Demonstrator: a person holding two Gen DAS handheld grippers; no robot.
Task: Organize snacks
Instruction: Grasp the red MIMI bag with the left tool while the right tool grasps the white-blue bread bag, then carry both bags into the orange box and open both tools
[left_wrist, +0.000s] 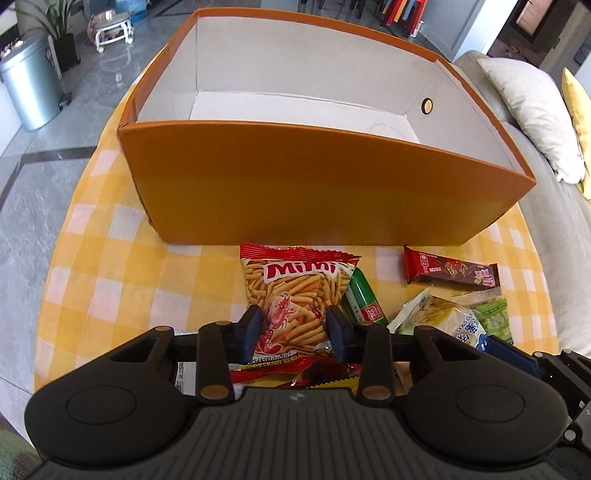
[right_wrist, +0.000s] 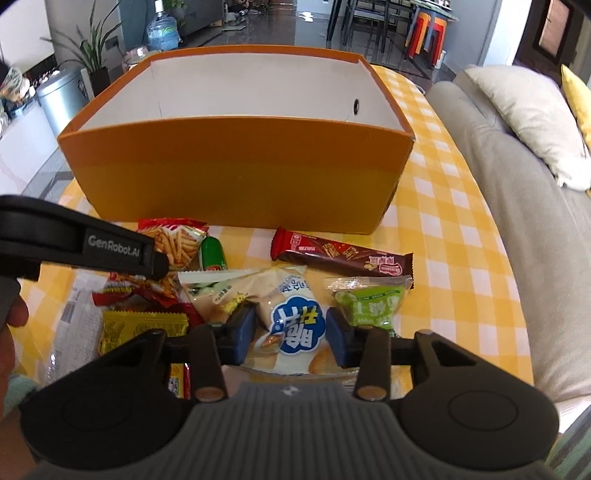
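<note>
The left gripper (left_wrist: 293, 330) pinches the Mimi shrimp-stick bag (left_wrist: 295, 295), the right gripper (right_wrist: 290, 334) the white-and-blue cracker pack (right_wrist: 291, 321). Both packets lie near the table's front edge, before the empty orange box (right_wrist: 236, 162). They look light, crinkly, slippery and crushable; gentle mid-body grips should suit them.

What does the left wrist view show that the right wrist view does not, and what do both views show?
Only the left wrist view: the box floor, bare, and the left gripper closed on the Mimi bag.

Only the right wrist view: the right gripper closed on the white-and-blue bag, a yellow packet, and the water bottle far behind.

Both: the orange box, the chocolate bar, the green packet, the checked cloth.
</note>
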